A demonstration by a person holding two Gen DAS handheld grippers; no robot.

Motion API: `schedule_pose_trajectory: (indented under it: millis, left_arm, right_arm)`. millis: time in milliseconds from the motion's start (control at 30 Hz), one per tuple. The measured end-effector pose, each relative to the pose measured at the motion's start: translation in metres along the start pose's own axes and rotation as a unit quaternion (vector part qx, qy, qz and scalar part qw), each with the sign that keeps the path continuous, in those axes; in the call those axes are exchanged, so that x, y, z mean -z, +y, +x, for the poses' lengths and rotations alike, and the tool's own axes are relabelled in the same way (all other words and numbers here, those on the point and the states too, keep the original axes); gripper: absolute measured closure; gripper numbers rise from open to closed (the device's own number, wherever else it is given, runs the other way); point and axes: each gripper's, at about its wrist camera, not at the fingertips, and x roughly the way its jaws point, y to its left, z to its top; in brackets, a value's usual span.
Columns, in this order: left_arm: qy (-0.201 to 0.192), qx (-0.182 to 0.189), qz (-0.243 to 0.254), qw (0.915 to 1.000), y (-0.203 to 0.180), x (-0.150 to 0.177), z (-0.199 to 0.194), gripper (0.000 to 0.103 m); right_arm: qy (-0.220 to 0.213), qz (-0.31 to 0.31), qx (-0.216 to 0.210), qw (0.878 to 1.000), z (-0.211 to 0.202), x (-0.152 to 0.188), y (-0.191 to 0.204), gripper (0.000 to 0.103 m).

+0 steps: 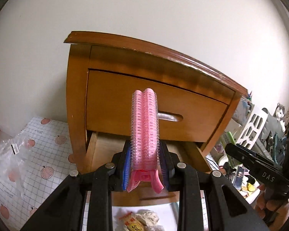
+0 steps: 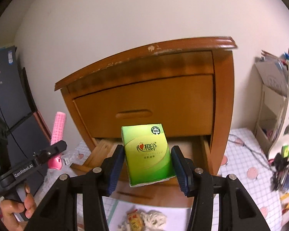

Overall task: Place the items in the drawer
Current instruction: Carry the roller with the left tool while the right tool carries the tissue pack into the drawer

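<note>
- Plainly, both loads are up in the air in front of the nightstand (image 1: pixel 125 88), and the lower drawer (image 2: pixel 183 146) stands pulled out beneath the closed upper one.
- Risk one: the pink clip (image 1: pixel 144 129) stands tall and upright, pinched only at its base. A knock against the upper drawer front just behind it could lever it out of the pads.
- Risk two: the green tissue pack (image 2: pixel 148 154) is soft. It sits tilted between the fingers, so a loose squeeze may let it slide out before it is over the opening.
- Risk three: the two tools are close side by side, and a shared approach to one drawer could make them collide.
- Left hand-held gripper (image 1: pixel 144 165): closed on the clip, whose handle end pokes back toward the camera while its roller part rises above the fingertips.
- Right hand-held gripper (image 2: pixel 148 167): clamped on the pack's sides, with the pack's printed face toward the camera and its top above the pads.
- Both items hang just in front of and above the open drawer, not yet inside.
- Scraps and a small packet (image 2: pixel 134 219) lie on the floor below.
</note>
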Motion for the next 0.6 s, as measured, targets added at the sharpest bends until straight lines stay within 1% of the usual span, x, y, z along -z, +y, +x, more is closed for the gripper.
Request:
schedule_pose_trajectory:
  millis: [100, 267, 400, 600]
  left_arm:
    - [0.013, -0.009, 0.000, 0.9999, 0.001, -0.001, 0.016, 0.075]
    - [0.048, -0.028, 0.002, 0.9984, 0.004, 0.005, 0.048, 0.075]
    - [0.073, -0.040, -0.009, 0.9965, 0.010, 0.012, 0.071, 0.075]
    - [0.094, -0.057, -0.012, 0.9939, 0.013, 0.020, 0.091, 0.074]
  right_arm:
    - [0.018, -0.007, 0.011, 1.000, 0.015, -0.008, -0.004, 0.050]
    - [0.058, -0.001, 0.029, 0.998, 0.048, -0.002, -0.013, 0.050]
    - [0.088, -0.006, 0.046, 0.995, 0.072, 0.003, -0.018, 0.050]
    - [0.114, -0.016, 0.056, 0.992, 0.092, 0.014, -0.018, 0.050]
